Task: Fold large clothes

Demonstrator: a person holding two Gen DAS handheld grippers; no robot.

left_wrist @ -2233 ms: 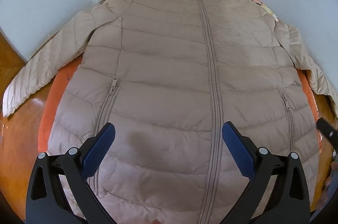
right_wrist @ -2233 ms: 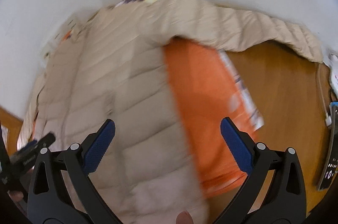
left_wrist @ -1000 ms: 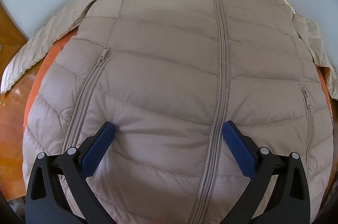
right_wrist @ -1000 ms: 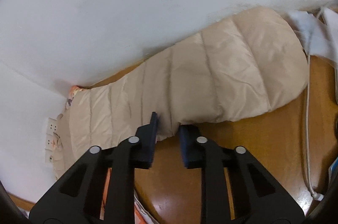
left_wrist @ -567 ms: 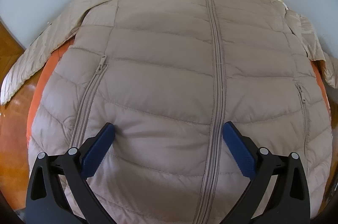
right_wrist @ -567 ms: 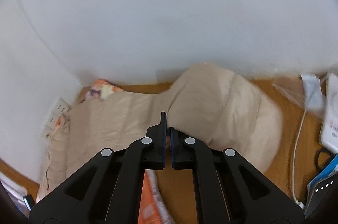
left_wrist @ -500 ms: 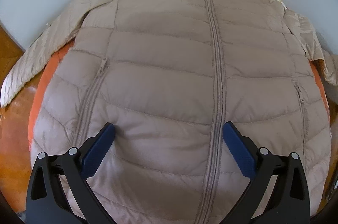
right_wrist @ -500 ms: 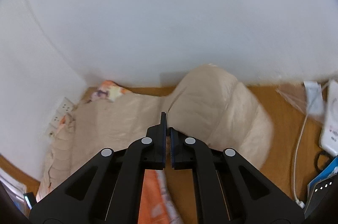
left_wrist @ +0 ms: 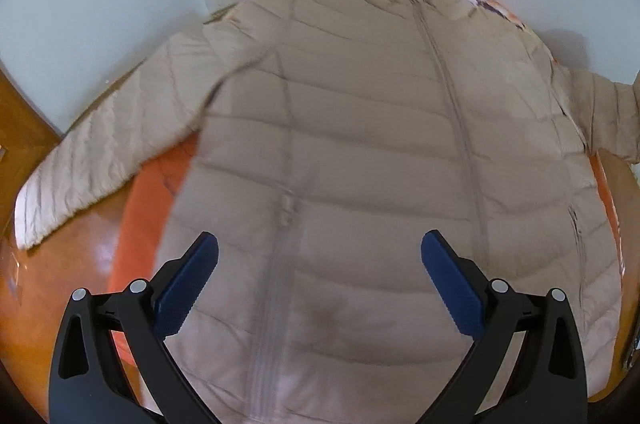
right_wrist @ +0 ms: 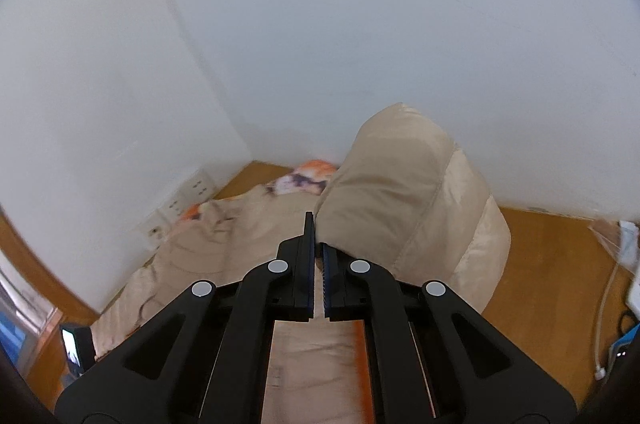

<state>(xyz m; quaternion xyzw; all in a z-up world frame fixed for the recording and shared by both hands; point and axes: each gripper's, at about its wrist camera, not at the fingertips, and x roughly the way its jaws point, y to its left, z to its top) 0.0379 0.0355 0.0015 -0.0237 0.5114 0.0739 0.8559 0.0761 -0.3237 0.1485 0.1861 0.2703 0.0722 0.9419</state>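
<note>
The beige quilted puffer jacket (left_wrist: 360, 152) is lying zipped and mostly flat on an orange mat (left_wrist: 148, 200), folding barely begun: the right gripper (right_wrist: 319, 256) is pinching its raised sleeve (right_wrist: 404, 200) at frame centre, while the left gripper (left_wrist: 320, 264) is hovering wide open, empty.

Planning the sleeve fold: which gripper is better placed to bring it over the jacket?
Right gripper: jaws shut on the raised sleeve. Left gripper hangs open over the jacket.
</note>
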